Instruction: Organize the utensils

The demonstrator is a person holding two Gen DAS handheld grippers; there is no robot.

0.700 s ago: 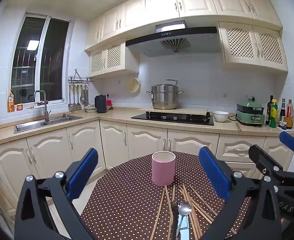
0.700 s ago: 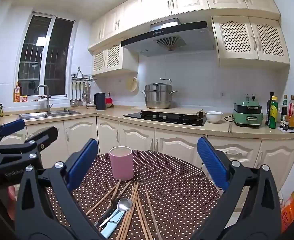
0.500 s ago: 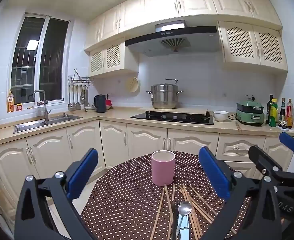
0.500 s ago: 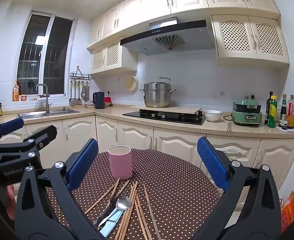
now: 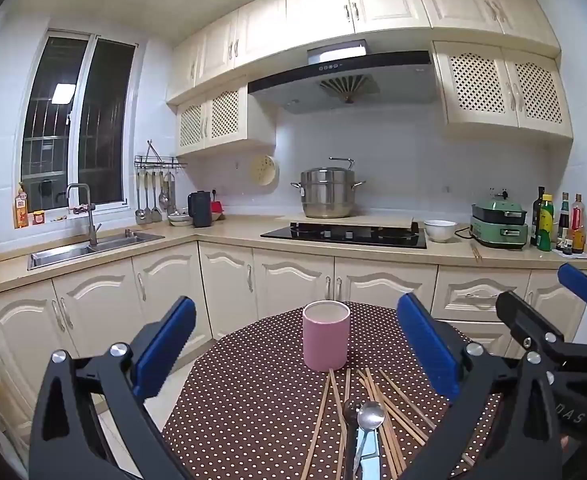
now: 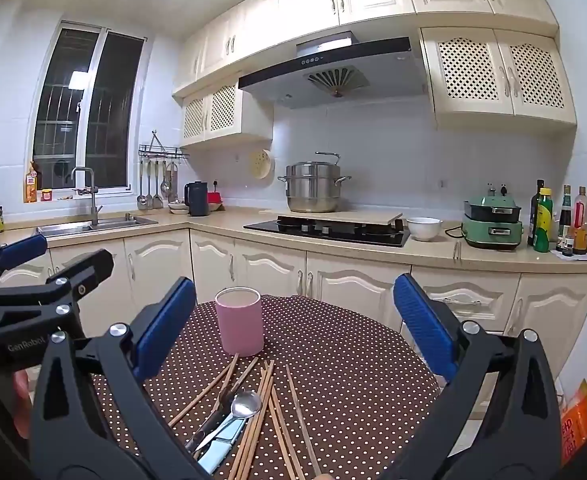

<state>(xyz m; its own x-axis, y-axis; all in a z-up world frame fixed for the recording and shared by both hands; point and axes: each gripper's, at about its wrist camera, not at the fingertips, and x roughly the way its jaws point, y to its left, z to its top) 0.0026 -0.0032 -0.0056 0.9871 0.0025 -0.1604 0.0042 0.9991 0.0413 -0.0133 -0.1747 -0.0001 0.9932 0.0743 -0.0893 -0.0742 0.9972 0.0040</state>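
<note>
A pink cylindrical cup (image 5: 326,335) (image 6: 239,321) stands upright on a round table with a brown polka-dot cloth (image 5: 253,392) (image 6: 353,360). In front of it lie several wooden chopsticks (image 5: 389,404) (image 6: 269,412) and a metal spoon (image 5: 370,418) (image 6: 245,404) with a light blue handle. My left gripper (image 5: 295,356) is open and empty, held above the table's near side. My right gripper (image 6: 293,328) is open and empty too, to the right of the left one. Each shows in the other's view, the right (image 5: 553,320) and the left (image 6: 33,280).
Cream kitchen cabinets and a countertop (image 5: 213,232) run behind the table, with a sink (image 5: 89,246), a black hob (image 5: 345,236) under a steel pot (image 5: 327,194), a white bowl (image 5: 439,230), a green cooker (image 5: 499,226) and bottles (image 5: 557,224).
The right wrist view has dropped slightly and shifted a little. The left gripper and the objects on the table have not moved.
</note>
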